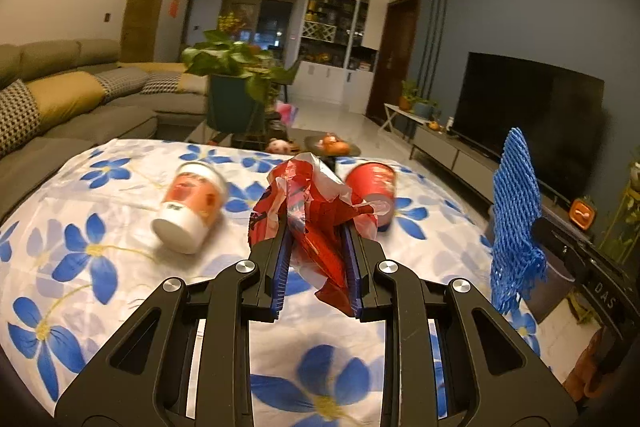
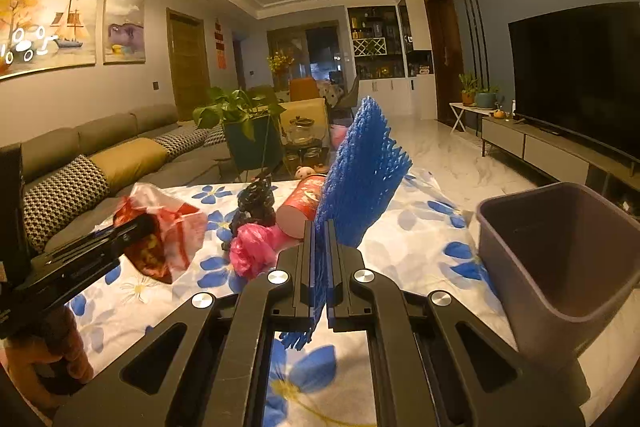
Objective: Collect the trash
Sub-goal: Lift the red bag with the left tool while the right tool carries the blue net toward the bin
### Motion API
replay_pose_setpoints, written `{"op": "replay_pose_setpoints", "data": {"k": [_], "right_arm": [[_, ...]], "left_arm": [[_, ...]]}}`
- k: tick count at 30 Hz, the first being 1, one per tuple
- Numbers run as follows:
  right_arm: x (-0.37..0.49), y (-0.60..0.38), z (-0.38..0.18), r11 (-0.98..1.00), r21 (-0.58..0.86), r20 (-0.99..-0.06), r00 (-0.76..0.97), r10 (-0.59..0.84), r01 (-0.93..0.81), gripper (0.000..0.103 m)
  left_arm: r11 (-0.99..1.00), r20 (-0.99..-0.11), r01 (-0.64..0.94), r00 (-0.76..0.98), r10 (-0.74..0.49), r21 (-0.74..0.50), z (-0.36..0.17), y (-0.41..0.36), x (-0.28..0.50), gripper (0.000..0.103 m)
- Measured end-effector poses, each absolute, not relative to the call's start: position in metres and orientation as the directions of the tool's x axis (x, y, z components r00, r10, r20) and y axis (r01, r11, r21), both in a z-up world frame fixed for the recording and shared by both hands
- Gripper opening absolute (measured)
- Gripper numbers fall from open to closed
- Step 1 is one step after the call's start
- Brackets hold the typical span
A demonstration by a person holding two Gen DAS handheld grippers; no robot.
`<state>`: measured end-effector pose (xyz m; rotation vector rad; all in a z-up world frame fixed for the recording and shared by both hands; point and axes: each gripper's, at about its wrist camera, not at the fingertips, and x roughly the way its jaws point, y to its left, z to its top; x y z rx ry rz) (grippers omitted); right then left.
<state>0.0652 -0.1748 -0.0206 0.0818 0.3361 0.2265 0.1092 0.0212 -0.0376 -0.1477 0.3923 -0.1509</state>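
Observation:
My left gripper (image 1: 318,239) is shut on a crumpled red and white plastic wrapper (image 1: 316,203), held above the flowered tablecloth (image 1: 120,291). The right wrist view shows that wrapper (image 2: 160,231) at the left, in the other gripper. My right gripper (image 2: 319,227) is shut on a blue foam fruit net (image 2: 360,171), which stands up from the pads; the left wrist view shows the net (image 1: 516,219) at the right. A grey trash bin (image 2: 560,267) stands open at the table's right edge. A white and orange paper cup (image 1: 192,207) and a red cup (image 1: 372,187) lie on their sides.
A pink plastic bag (image 2: 252,247) and a black crumpled bag (image 2: 256,203) lie on the table beside the red cup (image 2: 304,203). A sofa (image 1: 80,107) runs along the left, a potted plant (image 1: 236,87) stands beyond the table, a TV (image 1: 528,123) on the right.

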Motion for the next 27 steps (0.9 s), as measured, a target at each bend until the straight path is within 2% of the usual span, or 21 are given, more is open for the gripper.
{"op": "replay_pose_setpoints", "data": {"k": [18, 27], "right_arm": [[0.044, -0.228, -0.016, 0.984, 0.122, -0.276, 0.947, 0.161, -0.131, 0.005], [0.041, -0.262, -0.011, 0.992, 0.118, -0.248, 0.965, 0.081, -0.052, 0.004]], "left_arm": [[0.961, -0.375, 0.256, 0.885, -0.276, -0.105, -0.034, -0.061, 0.120, 0.024], [0.941, -0.375, 0.329, 0.865, -0.335, -0.082, -0.031, -0.099, 0.133, 0.024]]}}
